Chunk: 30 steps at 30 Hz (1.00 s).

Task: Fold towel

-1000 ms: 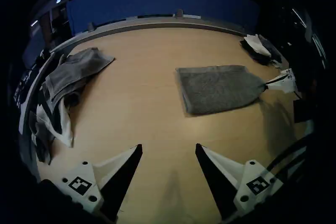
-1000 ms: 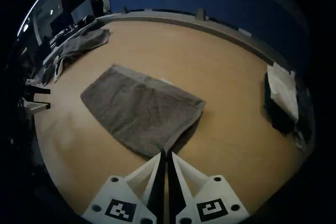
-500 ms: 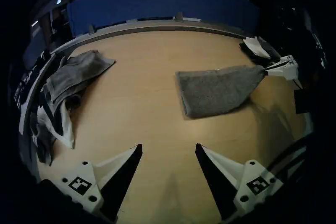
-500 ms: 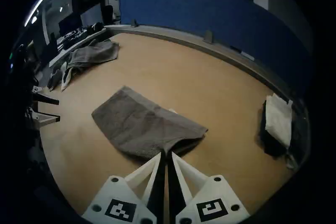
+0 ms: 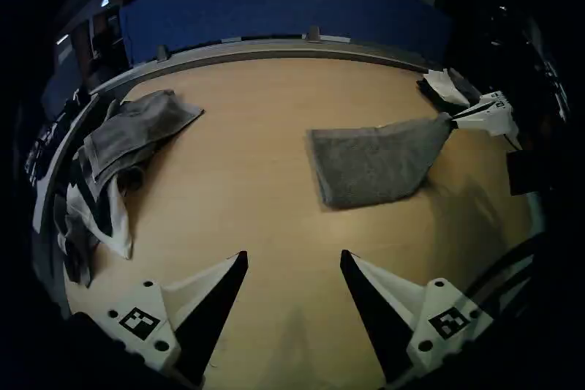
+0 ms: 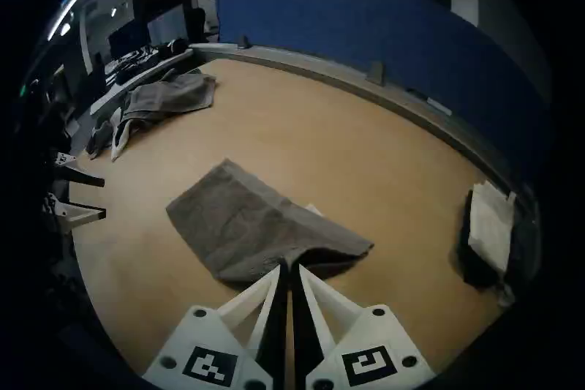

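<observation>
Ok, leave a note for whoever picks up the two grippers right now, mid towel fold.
Left gripper: open, empty, over bare table, short of the towel.
Right gripper: shut on one corner of the grey towel, with the corner raised off the table and the rest lying flat.
Done: corner gripped and lifted.
Left: probably carry that corner across the towel, lay it down, release.
Nearby: heap of cloths at one table edge, small stack at the other.

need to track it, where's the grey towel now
In the left gripper view the grey towel lies right of centre on the table, one corner pinched by the right gripper.
</observation>
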Motion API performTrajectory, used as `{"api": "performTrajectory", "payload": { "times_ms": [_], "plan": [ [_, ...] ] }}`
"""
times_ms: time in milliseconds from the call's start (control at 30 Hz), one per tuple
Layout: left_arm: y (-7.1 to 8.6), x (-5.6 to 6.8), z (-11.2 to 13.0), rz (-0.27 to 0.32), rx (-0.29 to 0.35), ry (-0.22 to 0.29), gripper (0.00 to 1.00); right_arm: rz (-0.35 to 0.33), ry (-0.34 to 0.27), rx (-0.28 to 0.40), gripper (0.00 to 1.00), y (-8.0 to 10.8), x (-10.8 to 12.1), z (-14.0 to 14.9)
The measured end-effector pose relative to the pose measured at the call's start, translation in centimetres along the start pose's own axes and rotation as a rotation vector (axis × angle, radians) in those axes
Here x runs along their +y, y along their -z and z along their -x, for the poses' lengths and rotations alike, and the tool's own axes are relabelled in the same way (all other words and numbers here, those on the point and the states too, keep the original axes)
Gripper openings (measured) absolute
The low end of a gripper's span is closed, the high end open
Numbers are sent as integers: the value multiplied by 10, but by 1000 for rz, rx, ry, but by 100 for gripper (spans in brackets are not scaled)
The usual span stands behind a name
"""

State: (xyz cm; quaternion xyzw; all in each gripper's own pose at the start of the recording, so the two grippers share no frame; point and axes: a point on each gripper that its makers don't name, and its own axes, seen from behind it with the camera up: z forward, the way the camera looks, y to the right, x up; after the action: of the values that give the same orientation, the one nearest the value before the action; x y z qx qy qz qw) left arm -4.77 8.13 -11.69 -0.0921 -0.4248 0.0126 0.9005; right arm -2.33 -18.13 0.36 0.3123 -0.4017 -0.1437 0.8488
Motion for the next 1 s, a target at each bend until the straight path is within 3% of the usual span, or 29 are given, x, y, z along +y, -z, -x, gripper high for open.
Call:
{"api": "performTrajectory", "payload": {
  "times_ms": [167,500,767,1000],
  "plan": [
    [3,-4,0,-4,10,20,94,-35,56,3,3,-13,-20,-26],
    [9,-17,1,-23,43,69,94,-140,175,-11,3,-51,-88,-54],
    [13,-23,10,-29,50,115,94,-217,261,-60,3,-80,-136,-44],
    [11,-27,19,-29,50,139,94,-282,290,-112,3,-104,-167,-21]
  ]
}}
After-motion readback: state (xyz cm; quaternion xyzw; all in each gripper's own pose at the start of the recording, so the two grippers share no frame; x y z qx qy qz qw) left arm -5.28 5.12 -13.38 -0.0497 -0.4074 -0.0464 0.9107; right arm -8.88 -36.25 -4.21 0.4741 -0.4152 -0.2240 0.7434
